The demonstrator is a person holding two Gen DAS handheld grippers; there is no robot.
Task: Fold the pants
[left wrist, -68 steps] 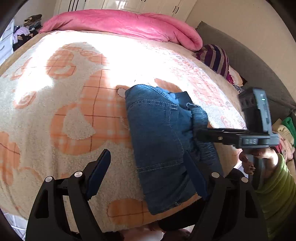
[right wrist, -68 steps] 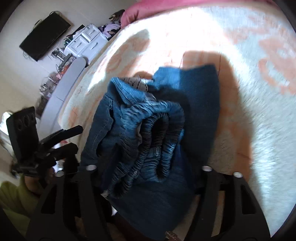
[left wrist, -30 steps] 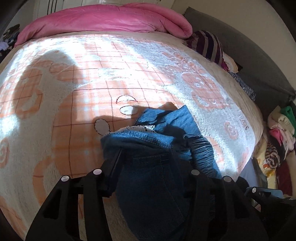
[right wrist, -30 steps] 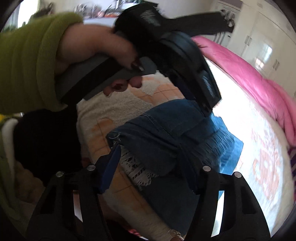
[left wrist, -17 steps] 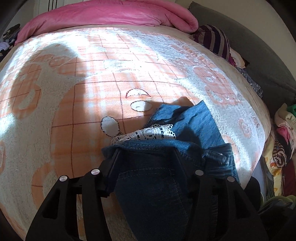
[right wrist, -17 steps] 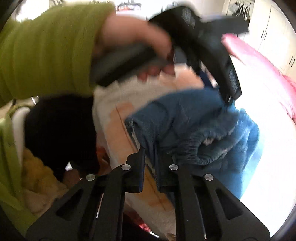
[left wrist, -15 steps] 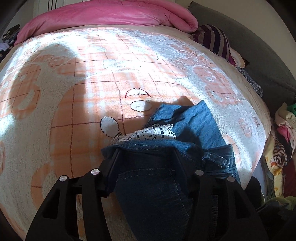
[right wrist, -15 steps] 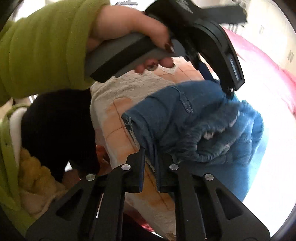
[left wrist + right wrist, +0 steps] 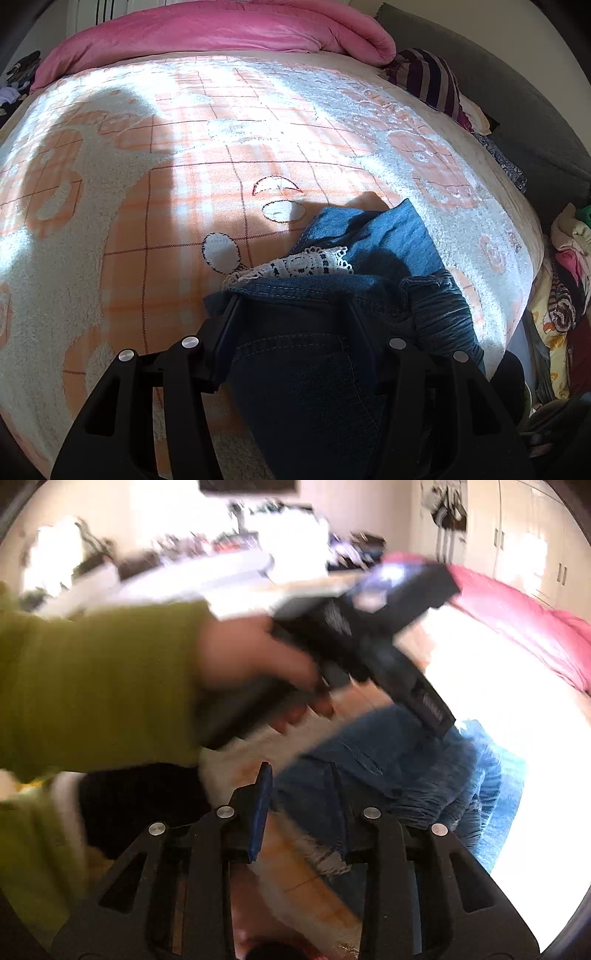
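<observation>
the left gripper (image 9: pixel 291 310) is clamped about halfway shut on the folded edge of the jeans (image 9: pixel 388 236), both fingers buried in thick denim near the front of the bed (image 9: pixel 110 229). the right gripper (image 9: pixel 299 794) has just been opening; its jaws stand a little apart with nothing pressed between them, though denim lies right behind them and the view is blurred. the jeans sit bunched on the orange and white blanket, a white lace trim (image 9: pixel 295 266) poking out from the layers. by my reading the fold is part done and being tidied. next the right gripper needs a fresh hold on the loose bunched side, to pull it flat while the left one pins its edge.
</observation>
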